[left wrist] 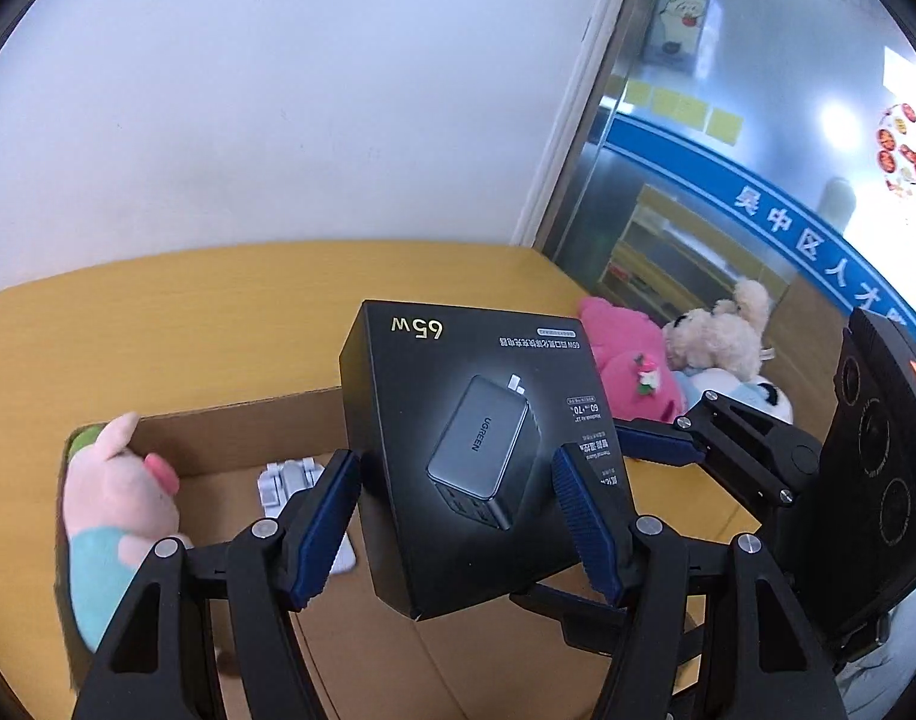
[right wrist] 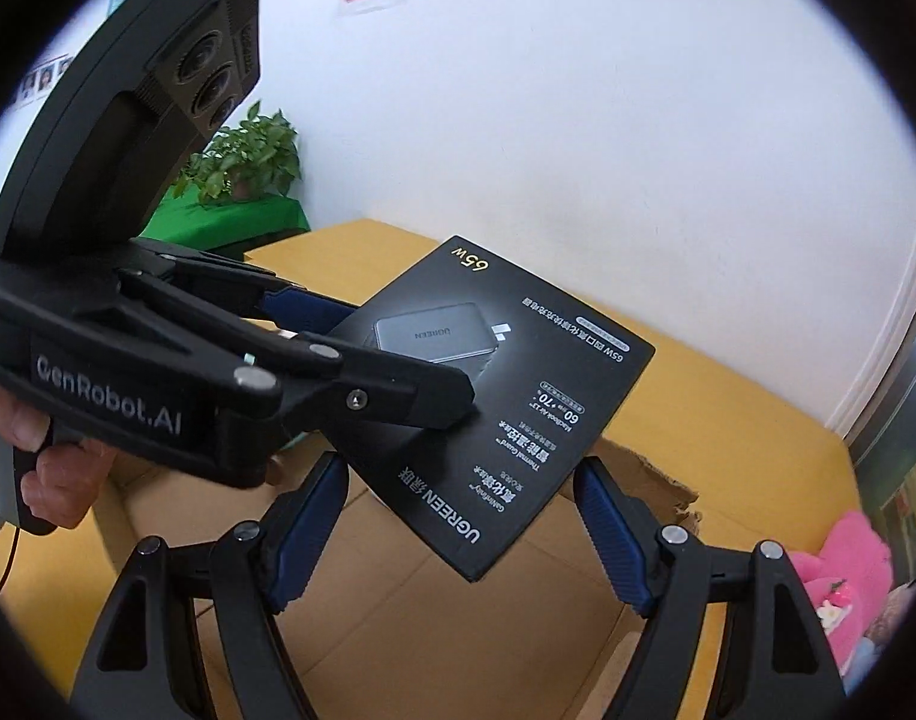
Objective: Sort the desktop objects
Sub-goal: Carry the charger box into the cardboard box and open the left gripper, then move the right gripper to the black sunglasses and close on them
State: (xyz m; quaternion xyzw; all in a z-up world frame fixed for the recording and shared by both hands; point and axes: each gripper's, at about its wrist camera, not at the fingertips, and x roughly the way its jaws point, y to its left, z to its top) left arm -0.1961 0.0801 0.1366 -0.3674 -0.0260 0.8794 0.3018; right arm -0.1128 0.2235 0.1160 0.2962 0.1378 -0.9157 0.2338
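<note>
A black charger box (left wrist: 475,456) with "65W" print hangs in the air above an open cardboard carton (left wrist: 236,420). My left gripper (left wrist: 455,456) is shut on it, the blue pads pressing its two side edges. From the right, my right gripper's upper finger (left wrist: 661,444) reaches the box's right edge. In the right wrist view the charger box (right wrist: 517,408) sits tilted, its near corner between the pads of my right gripper (right wrist: 458,465), which touch its two lower edges. A left gripper finger (right wrist: 398,390) clamps the box's left side, with a hand on the handle.
Inside the carton lie a pink pig plush (left wrist: 116,498) and a small white item (left wrist: 290,480). A pink plush (left wrist: 631,372) and a beige dog plush (left wrist: 715,336) sit on the yellow table (left wrist: 218,312) by the glass door. The carton's torn flap (right wrist: 643,468) stands at its far right.
</note>
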